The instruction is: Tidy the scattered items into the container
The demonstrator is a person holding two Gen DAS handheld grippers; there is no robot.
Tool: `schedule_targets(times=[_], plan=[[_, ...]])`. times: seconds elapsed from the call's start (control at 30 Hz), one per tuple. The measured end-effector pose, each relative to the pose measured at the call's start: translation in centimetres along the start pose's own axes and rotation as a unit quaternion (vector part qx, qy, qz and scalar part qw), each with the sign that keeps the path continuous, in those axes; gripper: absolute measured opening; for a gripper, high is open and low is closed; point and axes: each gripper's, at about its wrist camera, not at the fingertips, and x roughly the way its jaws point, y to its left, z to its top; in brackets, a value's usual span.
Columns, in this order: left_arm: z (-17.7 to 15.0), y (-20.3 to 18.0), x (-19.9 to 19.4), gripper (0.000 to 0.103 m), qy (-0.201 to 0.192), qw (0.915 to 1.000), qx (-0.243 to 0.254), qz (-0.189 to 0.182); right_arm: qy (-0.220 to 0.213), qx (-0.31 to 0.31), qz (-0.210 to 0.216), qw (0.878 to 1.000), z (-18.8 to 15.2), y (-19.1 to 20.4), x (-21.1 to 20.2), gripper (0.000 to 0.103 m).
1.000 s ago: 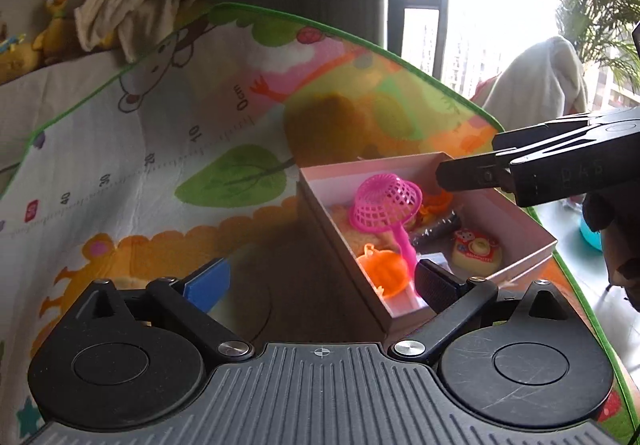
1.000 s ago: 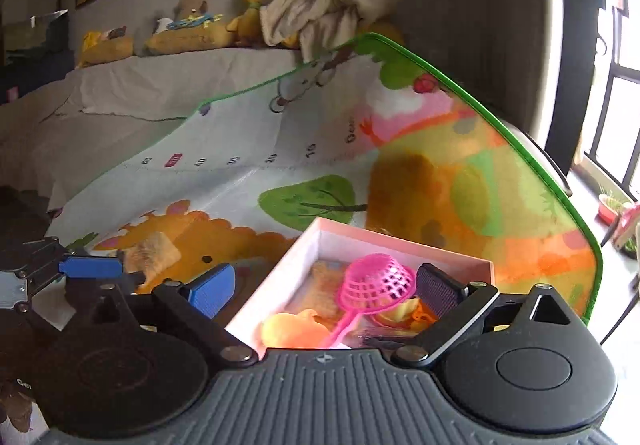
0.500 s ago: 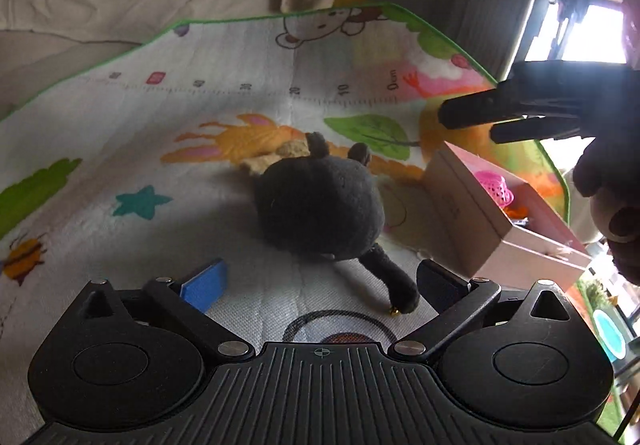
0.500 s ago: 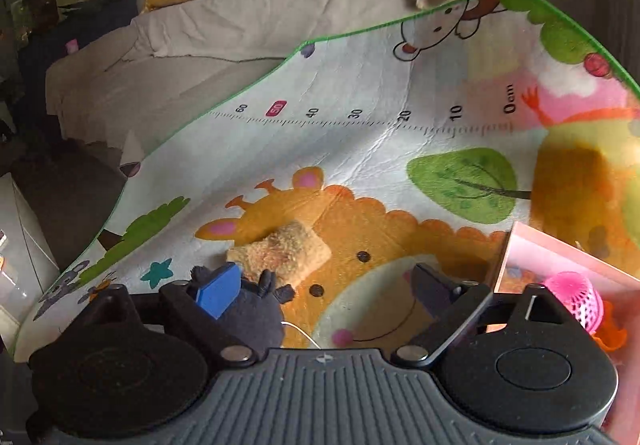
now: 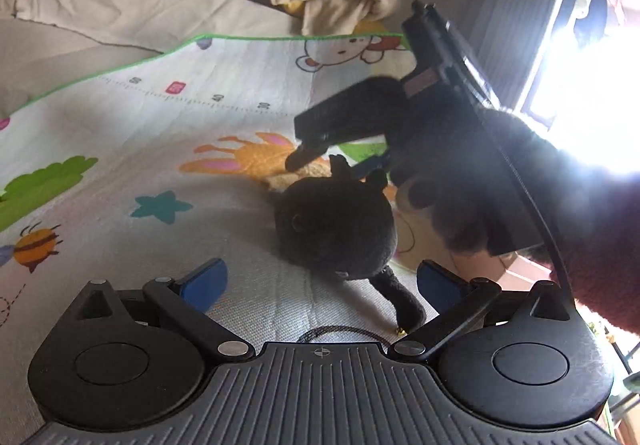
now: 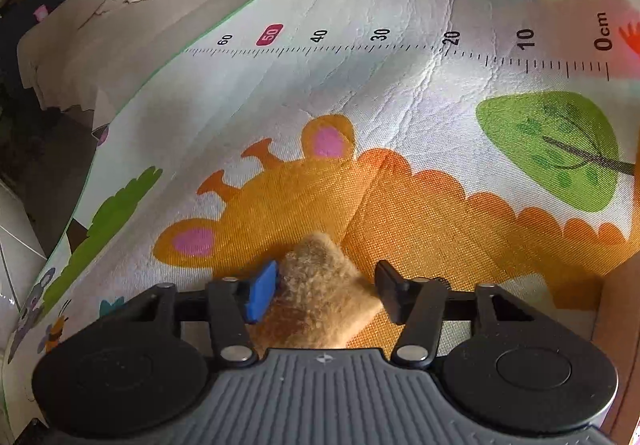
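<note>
Right tool (image 6: 326, 295) first: we see its jaws straddling a tan fuzzy plush toast slice (image 6: 320, 301) that lies flat on the play mat (image 6: 360, 93), on the printed orange animal. The jaws have just been closing around it; the blue pad (image 6: 262, 295) touches the plush's left edge, while the black pad (image 6: 390, 295) on the other side looks just short of it, so we cannot call it gripped. From the left wrist view, our left tool (image 5: 320, 281) hangs wide open and empty over the mat, just short of a black plush toy (image 5: 336, 229) lying beside the toast slice. A cream cloth (image 5: 336, 1) is heaped beyond the mat's far edge.
</note>
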Motion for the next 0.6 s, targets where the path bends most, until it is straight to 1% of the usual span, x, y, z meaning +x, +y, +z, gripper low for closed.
schedule_targets(times=[0.03,0.1,0.17,0.2,0.3,0.37,0.47,0.5,0.6], plan=[[0.0,0.0,0.0,0.103,0.001,1.0000,0.000,-0.001,-0.005,-0.008,0.000,1.000,-0.2,0.1,-0.6,0.032],[0.1,0.0,0.2,0.103,0.005,1.0000,0.000,-0.006,-0.016,-0.011,0.010,1.000,-0.6,-0.1,-2.5,0.025],[0.2,0.2,0.4,0.103,0.013,0.9999,-0.007,-0.009,-0.041,-0.003,0.029,0.999,-0.8,-0.7,-5.3,0.018],[0.2,0.4,0.5,0.103,0.016,0.9998,-0.011,-0.010,-0.054,0.000,0.037,0.998,-1.0,-1.0,-6.9,0.009],[0.2,0.6,0.7,0.103,0.020,0.9995,-0.020,-0.011,-0.098,0.016,0.052,0.994,-2.1,-2.2,-12.2,0.008],[0.2,0.7,0.6,0.103,0.017,0.9996,-0.020,-0.010,-0.122,0.024,0.058,0.991,-3.5,-3.2,-15.7,0.008],[0.2,0.8,0.6,0.103,0.016,0.9996,-0.023,-0.009,-0.138,0.033,0.066,0.988,-6.5,-4.4,-20.0,0.008],[0.2,0.8,0.6,0.103,0.016,0.9995,-0.026,-0.009,-0.138,0.031,0.059,0.988,-7.4,-4.6,-20.7,0.008],[0.2,0.8,0.5,0.103,0.013,0.9996,-0.025,-0.007,-0.131,0.029,0.019,0.991,-9.5,-5.0,-22.0,0.008]])
